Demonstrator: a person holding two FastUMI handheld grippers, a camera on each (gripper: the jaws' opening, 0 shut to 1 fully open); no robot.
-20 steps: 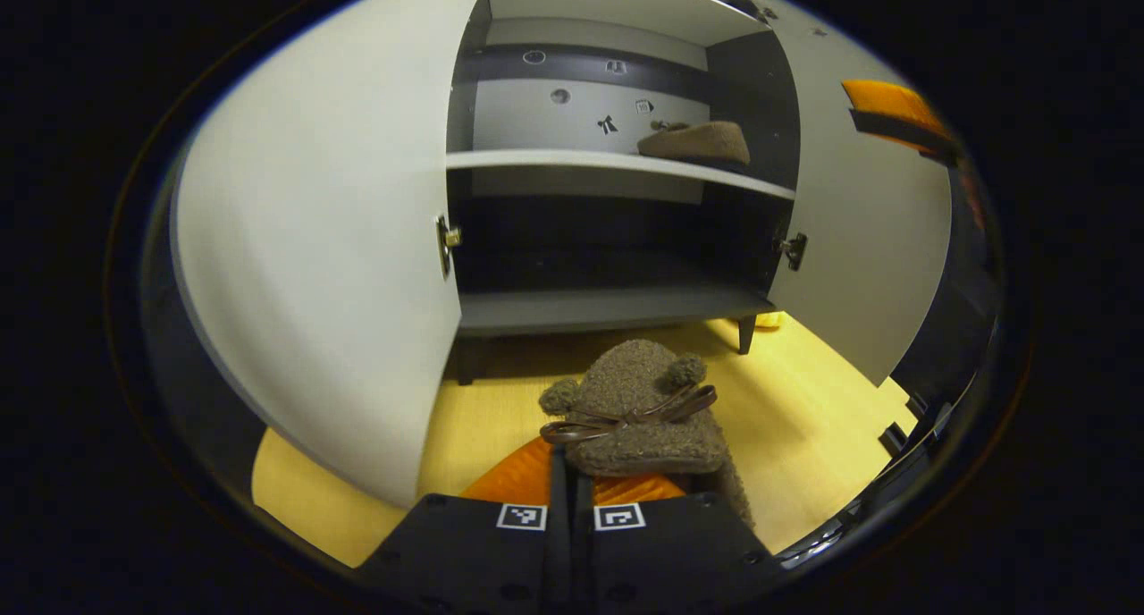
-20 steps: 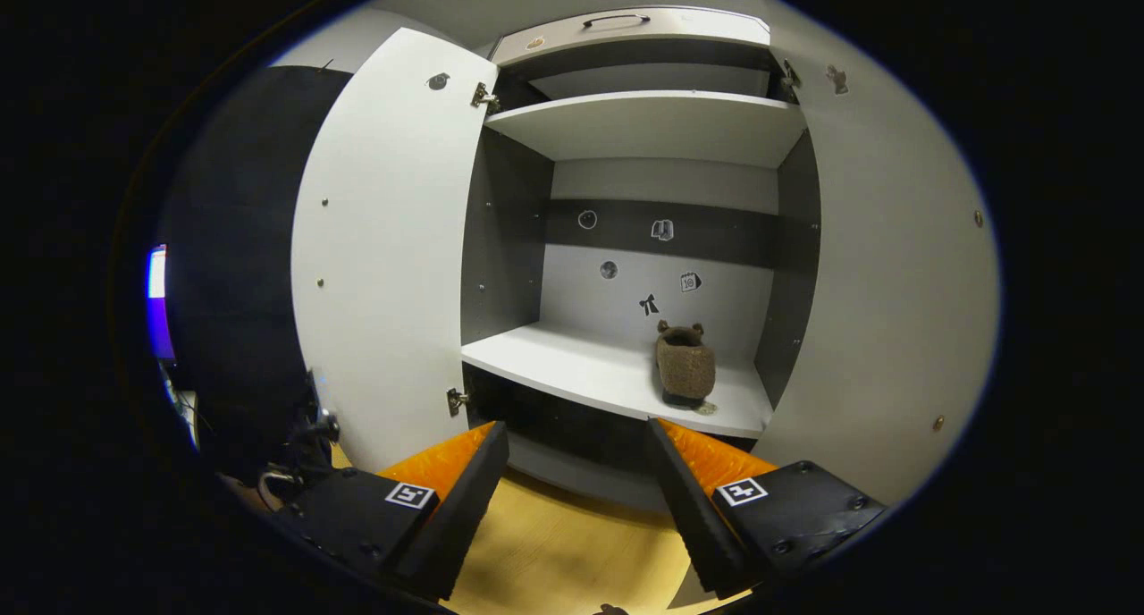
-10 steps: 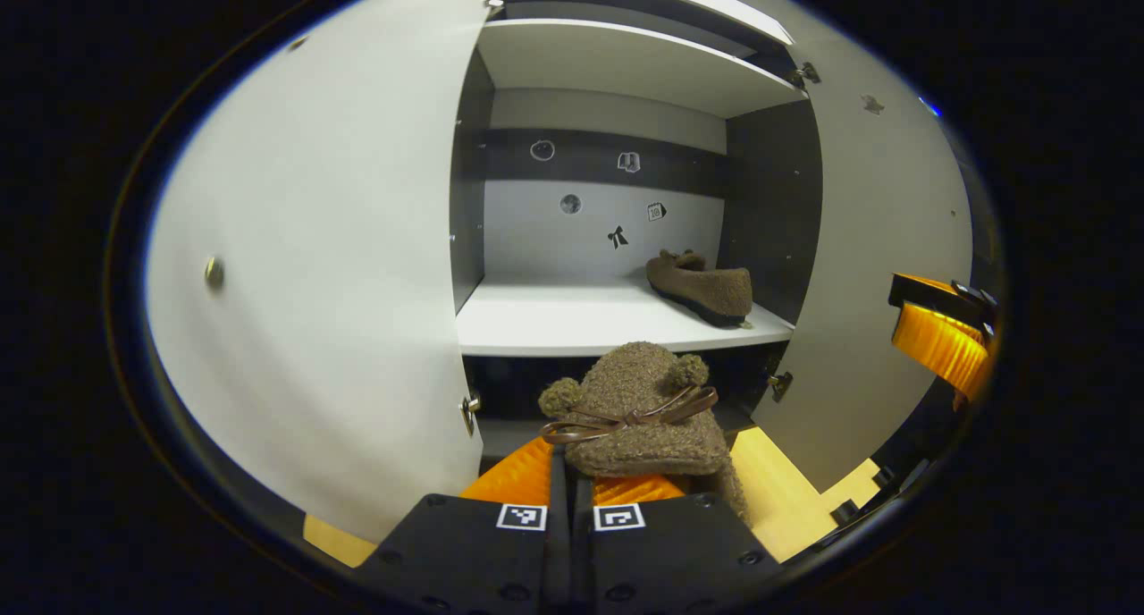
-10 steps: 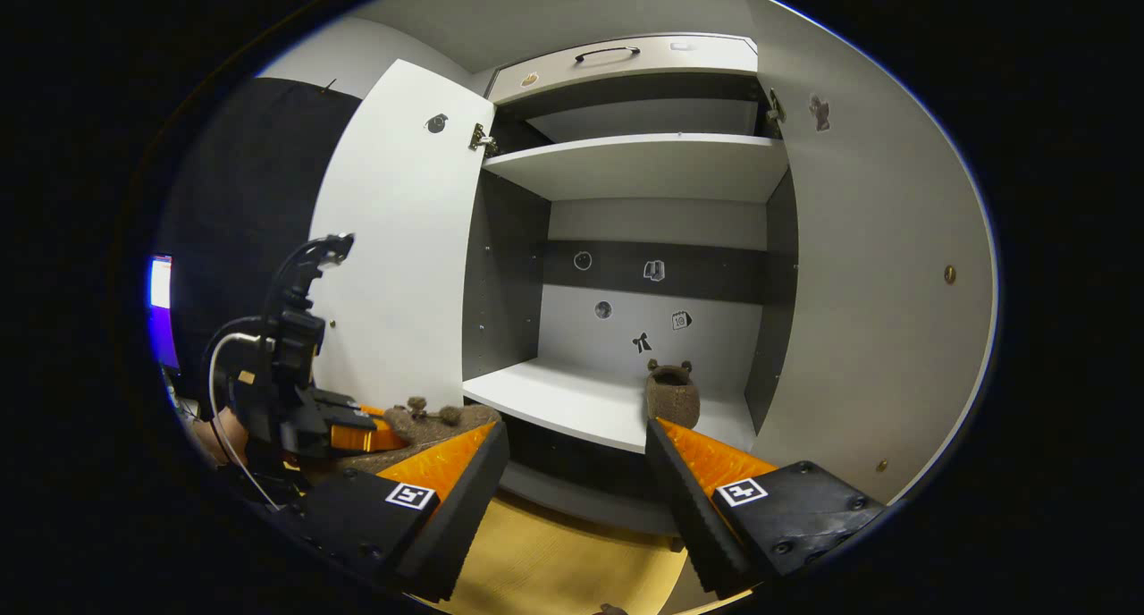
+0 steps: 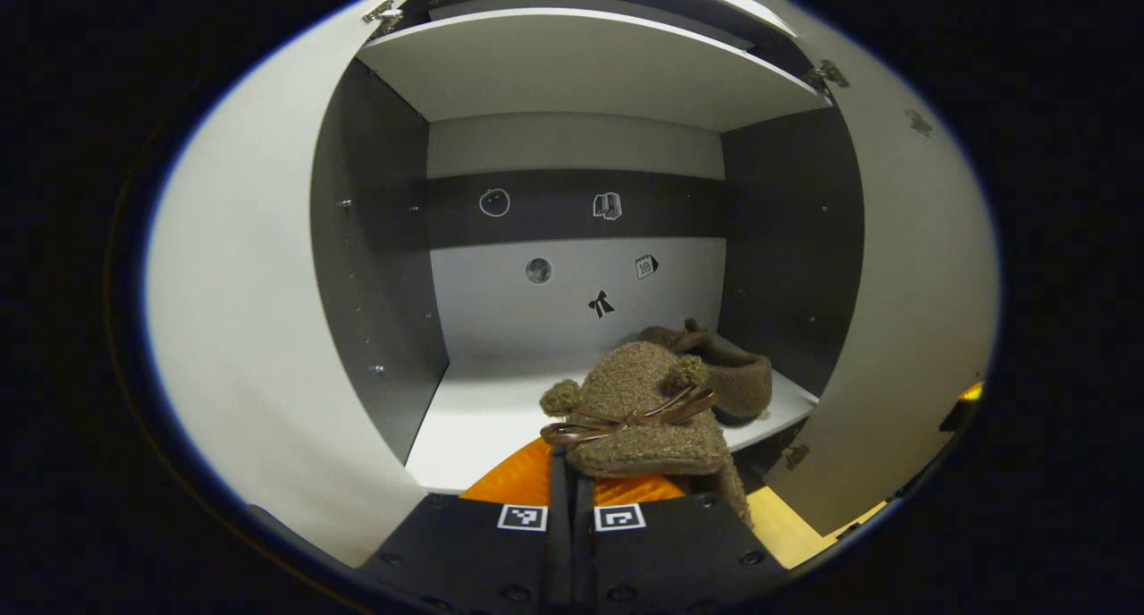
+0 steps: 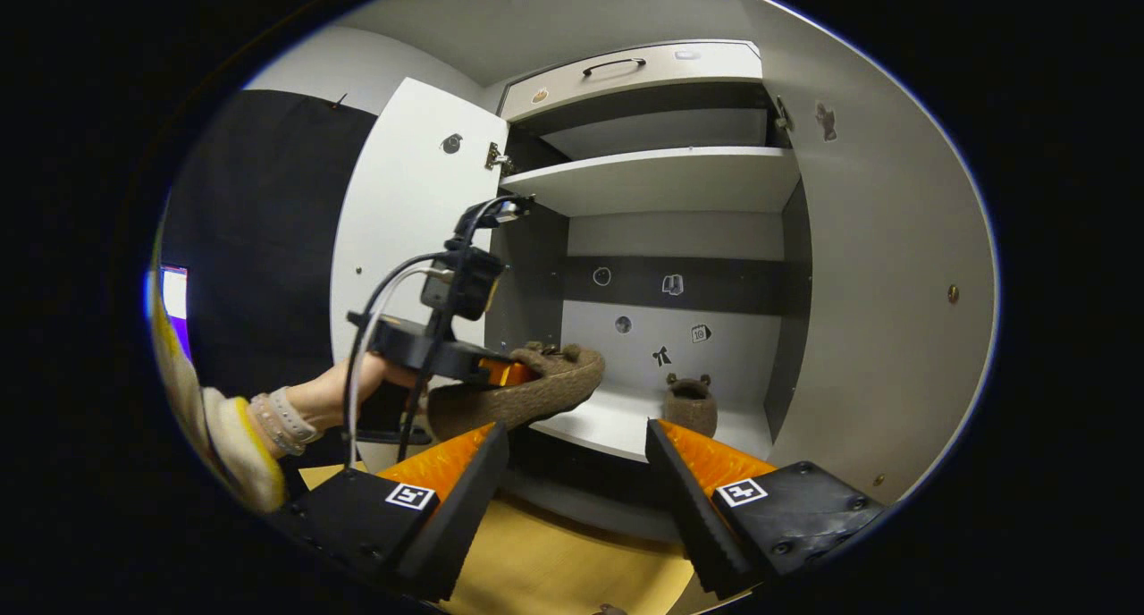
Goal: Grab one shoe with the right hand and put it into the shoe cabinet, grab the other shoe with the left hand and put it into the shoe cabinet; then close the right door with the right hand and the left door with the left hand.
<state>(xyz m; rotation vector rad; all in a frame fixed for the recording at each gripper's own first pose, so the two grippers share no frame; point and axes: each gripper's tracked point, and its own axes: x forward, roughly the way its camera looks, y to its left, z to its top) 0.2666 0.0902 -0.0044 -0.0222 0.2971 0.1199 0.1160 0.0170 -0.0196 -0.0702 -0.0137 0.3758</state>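
Note:
My left gripper point(image 5: 572, 481) is shut on the heel of a brown fuzzy shoe point(image 5: 639, 409) with pompoms and a ribbon bow, held just above the front edge of the cabinet's white middle shelf point(image 5: 474, 427). The other brown shoe point(image 5: 733, 374) lies on that shelf at the right, near the side wall. In the right gripper view my right gripper point(image 6: 576, 481) stands open and holds nothing, back from the cabinet. That view also has the left gripper point(image 6: 500, 369) carrying its shoe point(image 6: 527, 396) over the shelf edge, and the placed shoe point(image 6: 690, 405).
Both white doors stand open: the left door point(image 5: 259, 347) and the right door point(image 5: 912, 311). A shelf point(image 6: 670, 177) spans above, with a drawer point(image 6: 626, 65) on top. A person's hand and sleeve point(image 6: 268, 418) hold the left gripper. Yellow floor point(image 6: 554, 561) lies below.
My left gripper has risen and moved forward with its shoe, from floor level up to the middle shelf's front edge. My right gripper has drawn back slightly, still open.

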